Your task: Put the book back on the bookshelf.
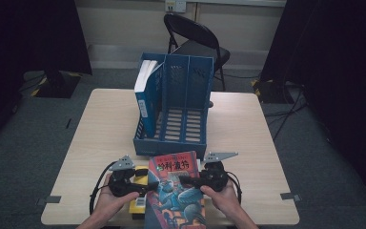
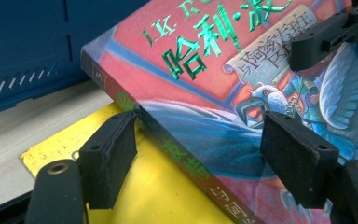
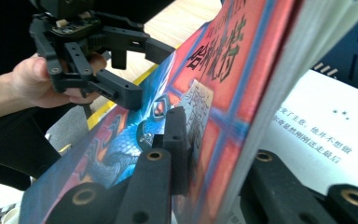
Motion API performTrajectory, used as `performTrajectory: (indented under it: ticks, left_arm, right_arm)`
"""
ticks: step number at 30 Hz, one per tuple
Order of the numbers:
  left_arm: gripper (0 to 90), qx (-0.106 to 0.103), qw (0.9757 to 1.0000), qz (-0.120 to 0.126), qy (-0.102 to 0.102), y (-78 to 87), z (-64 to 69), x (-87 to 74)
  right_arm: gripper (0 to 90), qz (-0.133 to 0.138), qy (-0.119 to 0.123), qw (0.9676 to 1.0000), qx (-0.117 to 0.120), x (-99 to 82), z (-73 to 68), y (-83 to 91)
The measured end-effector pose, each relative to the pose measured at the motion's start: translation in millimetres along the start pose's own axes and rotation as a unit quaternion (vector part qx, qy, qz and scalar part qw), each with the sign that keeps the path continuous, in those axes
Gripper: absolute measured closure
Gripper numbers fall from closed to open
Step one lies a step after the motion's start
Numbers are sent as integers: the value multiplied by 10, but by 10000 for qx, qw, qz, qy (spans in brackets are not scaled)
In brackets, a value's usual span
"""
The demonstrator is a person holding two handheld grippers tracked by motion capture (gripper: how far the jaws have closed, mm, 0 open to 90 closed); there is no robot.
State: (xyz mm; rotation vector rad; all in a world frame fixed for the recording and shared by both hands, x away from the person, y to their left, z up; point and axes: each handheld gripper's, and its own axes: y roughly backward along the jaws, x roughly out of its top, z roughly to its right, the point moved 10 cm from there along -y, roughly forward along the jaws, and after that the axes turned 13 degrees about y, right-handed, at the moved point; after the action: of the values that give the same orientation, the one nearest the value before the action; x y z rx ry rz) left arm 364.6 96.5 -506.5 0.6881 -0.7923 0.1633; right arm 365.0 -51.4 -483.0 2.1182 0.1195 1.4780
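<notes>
A thick red-and-blue paperback book with green foil lettering (image 1: pixel 178 188) was seen at the near edge of the pale wooden table (image 1: pixel 248 138), just in front of the blue plastic slotted file rack (image 1: pixel 178 102), resting partly on a flat yellow book (image 1: pixel 138 191). The right gripper (image 1: pixel 186 180) was clamped on the paperback's open edge; in the right gripper view one pad was pressed on the front cover and the other was under a block of pages, with a printed page left exposed beneath. The left gripper (image 2: pixel 200 149) was held wide open astride the spine corner, one pad just beside the spine and one over the cover; whether either pad touched could not be told, and nothing was gripped.

Risks were judged as follows. Since only cover and some pages were pinched, the book could fall open or fan out if lifted, and the rest of the block could drop. The thin bite on a glossy cover could slip, or the cover could be creased or torn. If the left jaws were closed low, the yellow book underneath could be caught or dragged along. A blue-spined white book (image 1: pixel 145 90) was already standing in the rack's left slot, so it or the dividers could be knocked by a tilted approach.
</notes>
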Motion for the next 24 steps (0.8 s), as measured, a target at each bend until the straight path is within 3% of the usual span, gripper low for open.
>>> performTrajectory:
  ticks: [5,7,9,19,24]
  left_arm:
    - [256,-134,9997,-88,160,18,7,1]
    - [289,-410,9984,-185,339,14,44,-6]
    - [292,-539,9976,-238,375,3,73,-10]
    - [301,-374,9984,-334,276,34,113,15]
    - [301,-392,9983,-346,269,38,139,34]
  right_arm:
    - [792,102,85,9999,33,27,-30,20]
    - [799,185,141,9997,89,48,-55,33]
    - [807,236,213,9993,171,74,-92,41]
    - [815,178,276,9994,101,103,-132,57]
    - [824,147,255,9996,55,123,-131,59]
